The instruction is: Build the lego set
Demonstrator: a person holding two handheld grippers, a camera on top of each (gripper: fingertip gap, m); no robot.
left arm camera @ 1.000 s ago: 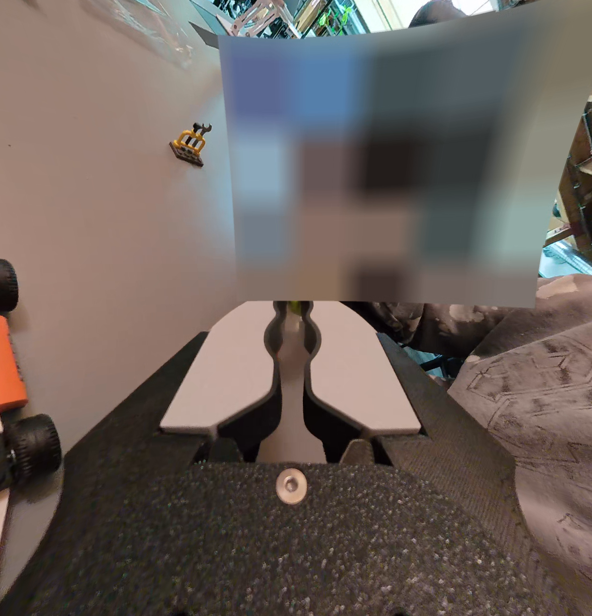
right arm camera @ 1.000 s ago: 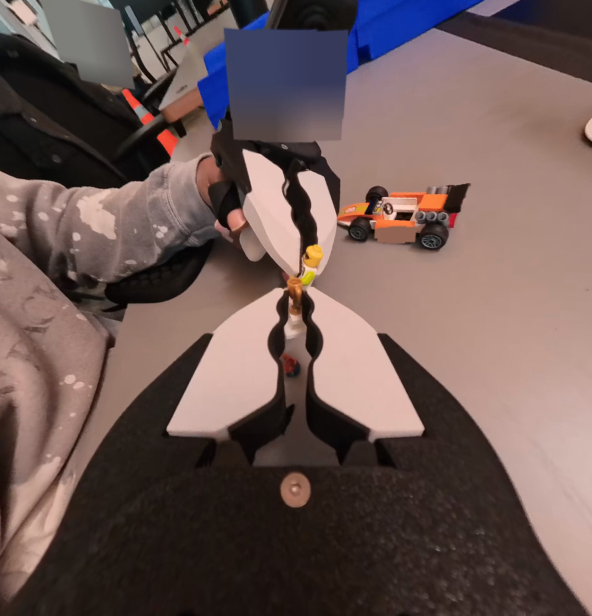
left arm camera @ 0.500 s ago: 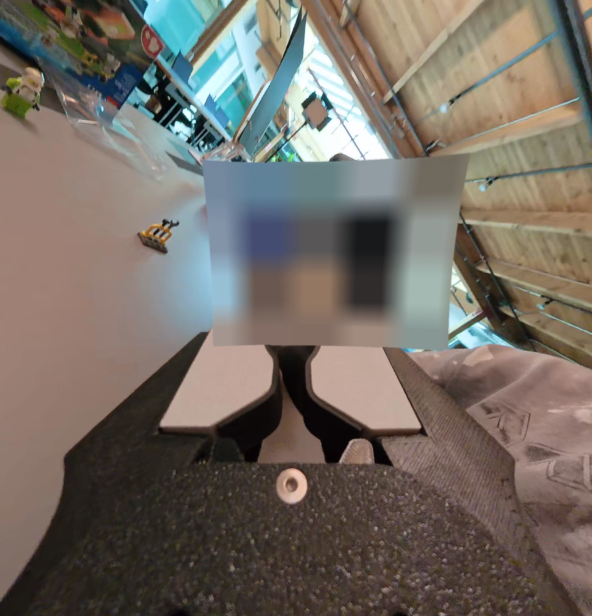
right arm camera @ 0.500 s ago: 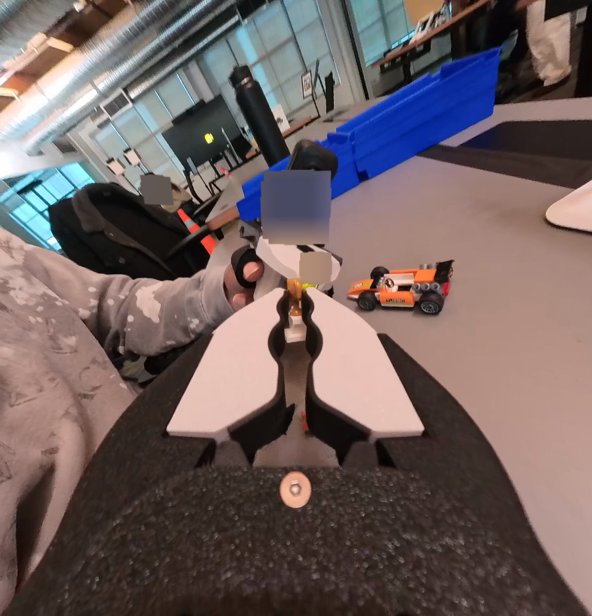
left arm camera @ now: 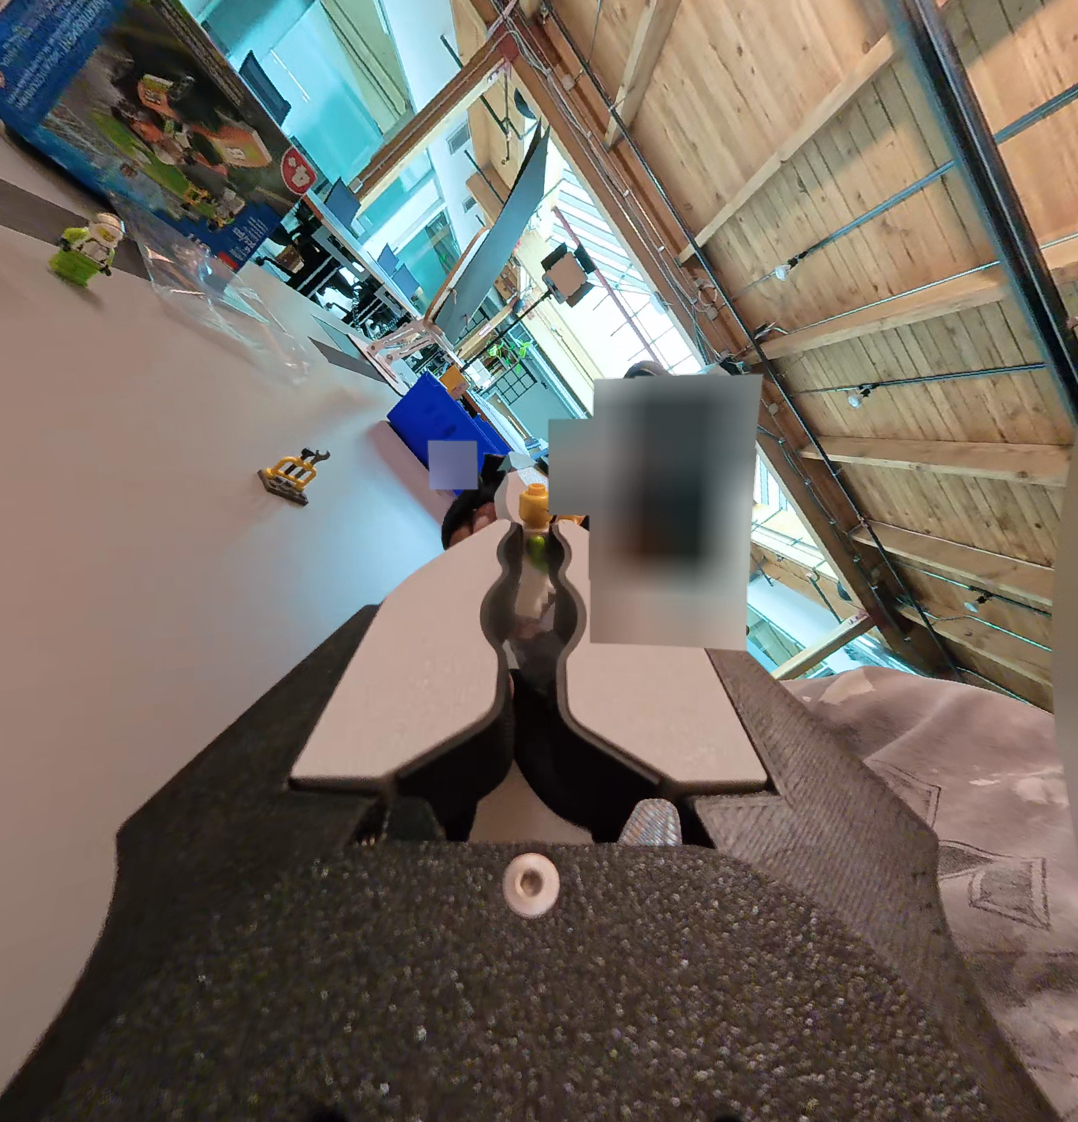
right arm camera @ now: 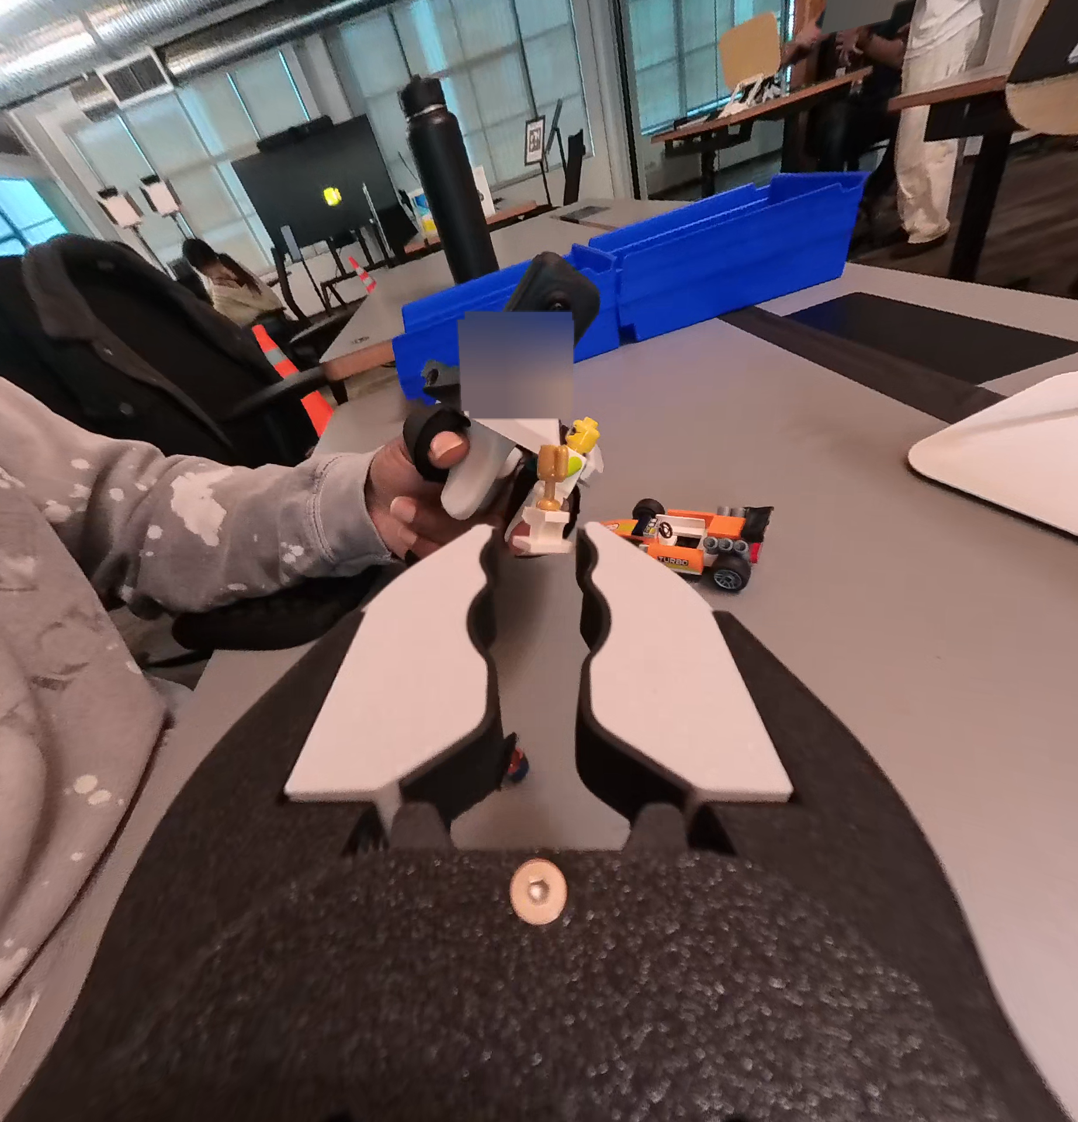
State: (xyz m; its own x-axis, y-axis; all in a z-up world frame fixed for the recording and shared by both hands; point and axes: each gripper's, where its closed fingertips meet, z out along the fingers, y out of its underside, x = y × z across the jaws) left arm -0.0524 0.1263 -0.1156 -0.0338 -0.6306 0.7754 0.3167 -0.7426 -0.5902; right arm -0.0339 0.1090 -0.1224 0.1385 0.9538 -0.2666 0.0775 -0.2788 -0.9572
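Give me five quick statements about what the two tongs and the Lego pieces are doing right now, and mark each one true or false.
1. The left tongs are shut on the minifigure. True.
2. The right tongs grip the trophy. False: they are open, and the gold trophy sits on a white piece at the minifigure, just beyond their tips.
3. The race car stands on the table. True.
4. A second minifigure lies inside the blue bin. False: it stands on the table near the set's box.
5. The race car is held in the left tongs. False: no tongs touch it.
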